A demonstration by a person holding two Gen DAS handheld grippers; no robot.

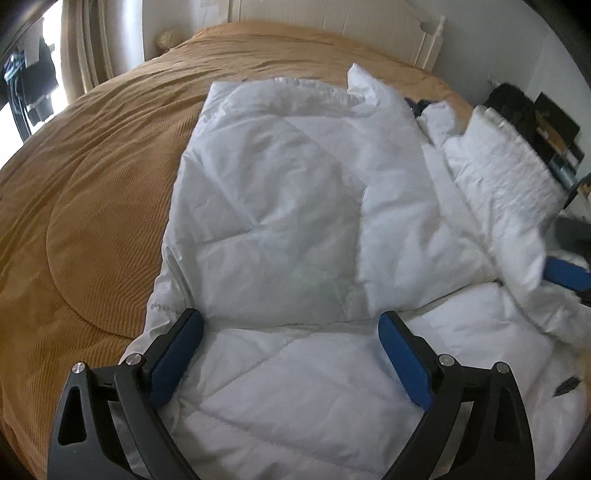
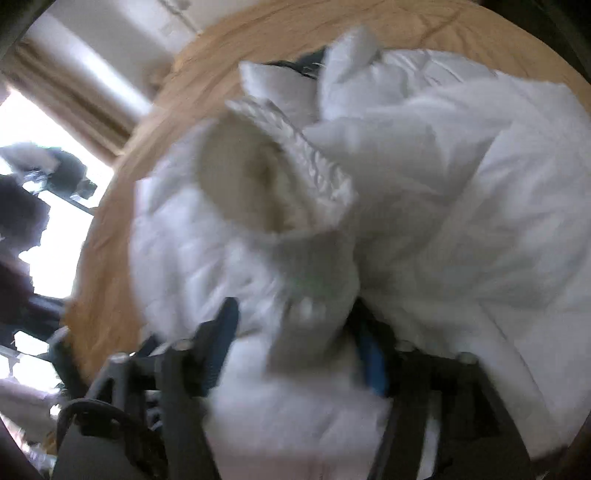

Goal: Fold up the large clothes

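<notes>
A white quilted puffer jacket [image 1: 280,206] lies spread on the tan bedspread [image 1: 92,206]. My left gripper [image 1: 291,336] is open, its blue pads wide apart just above the jacket's near part, holding nothing. In the blurred right wrist view, my right gripper [image 2: 295,325] has a bunched sleeve [image 2: 306,295] between its blue pads, and the cuff opening [image 2: 251,181] faces the camera. The jaws stand fairly wide; whether they grip the sleeve is unclear. The sleeve [image 1: 498,177] and a blue pad [image 1: 565,275] also show at the right of the left wrist view.
A white headboard [image 1: 332,26] stands at the far end of the bed. Curtains and a bright window [image 1: 55,74] are to the left. Dark boxes [image 1: 546,129] sit beside the bed on the right. Something dark [image 1: 419,105] peeks from under the jacket collar.
</notes>
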